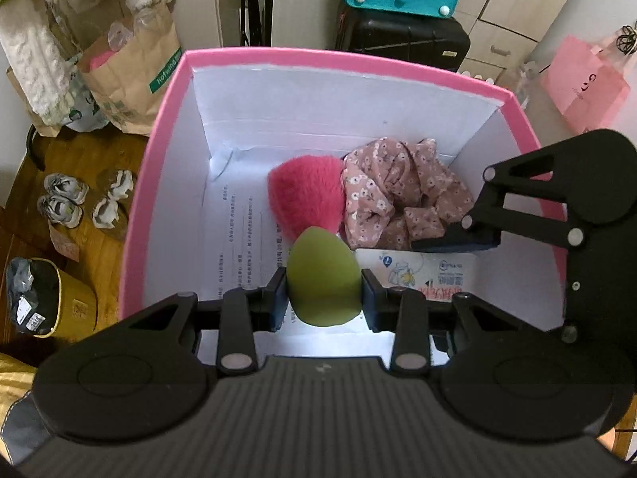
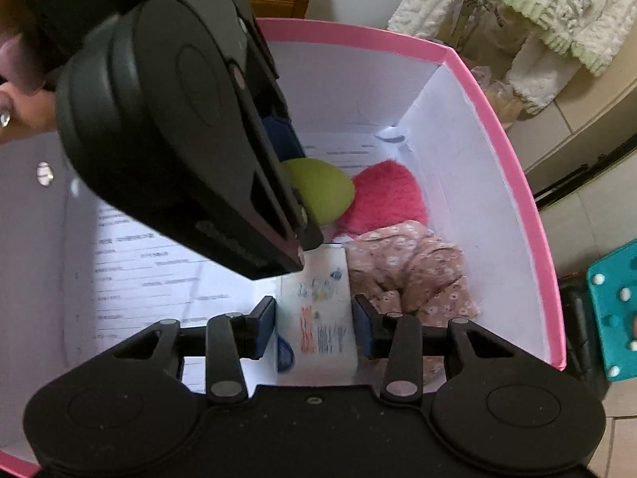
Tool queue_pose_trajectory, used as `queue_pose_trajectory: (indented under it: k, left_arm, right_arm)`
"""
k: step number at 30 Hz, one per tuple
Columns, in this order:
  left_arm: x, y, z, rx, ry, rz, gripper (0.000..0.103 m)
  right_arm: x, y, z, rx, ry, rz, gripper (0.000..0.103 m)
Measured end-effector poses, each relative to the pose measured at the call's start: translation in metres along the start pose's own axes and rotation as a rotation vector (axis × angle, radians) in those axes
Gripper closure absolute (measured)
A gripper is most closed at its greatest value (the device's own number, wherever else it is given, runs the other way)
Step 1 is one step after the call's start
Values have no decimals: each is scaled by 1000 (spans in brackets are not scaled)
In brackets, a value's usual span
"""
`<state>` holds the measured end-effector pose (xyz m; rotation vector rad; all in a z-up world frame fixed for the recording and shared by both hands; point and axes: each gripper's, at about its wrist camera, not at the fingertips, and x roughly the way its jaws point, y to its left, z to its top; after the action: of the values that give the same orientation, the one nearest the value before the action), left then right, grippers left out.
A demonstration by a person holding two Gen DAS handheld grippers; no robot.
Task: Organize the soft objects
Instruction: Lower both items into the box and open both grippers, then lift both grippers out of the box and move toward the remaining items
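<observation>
Left wrist view: left hand-held gripper (image 1: 323, 292) clamped on green sponge egg (image 1: 323, 277) above pink box (image 1: 153, 151), right hand-held gripper (image 2: 314, 326) straddling tissue pack (image 2: 318, 318), grip unclear; risk of collision, or sponge bouncing off pink pompom (image 1: 304, 199).

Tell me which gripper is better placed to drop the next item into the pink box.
Left. The left gripper is clamped on the green sponge egg above the box floor of the pink box. The right gripper straddles the tissue pack, its pads not visibly pressing.
</observation>
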<state>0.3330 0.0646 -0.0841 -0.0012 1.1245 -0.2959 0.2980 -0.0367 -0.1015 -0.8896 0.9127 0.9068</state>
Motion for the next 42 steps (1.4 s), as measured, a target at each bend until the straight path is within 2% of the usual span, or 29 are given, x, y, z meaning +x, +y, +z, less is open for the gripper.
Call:
queue_pose_trajectory:
  k: [2,7,11,16,19,26,34,42]
  left_arm:
    - [4,0,2,-14,-2,-4,67]
    - [6,2,4,-29,-23,-11,65]
    - [6,-3,2,-17,-44,-2,62]
    - [-5,-7,0,-10,-64,-2,51]
    - [-20,-11,-6,12,-89,-12,47]
    - [-66,-18,-23,64,-159,-4,45]
    - [-124,-27,-49,149,-195,16,44]
    - [-180,-40,-83,214,-216,39,39]
  right_arm:
    - [-2,-1,0,1,-6,-42,47]
    - [-22,-1,-9,41,-53,-132,46]
    - [-49,3,-20,93,-116,-138,46]
    - [-82,12,-33,191,-203,-113,46]
    - [-93,17,-37,269,-236,-89,45]
    - [-125,28,-56,420,-292,-25,44]
    - [-159,50,-76,490,-354,11,44]
    - [-199,82,-93,488,-412,2,44]
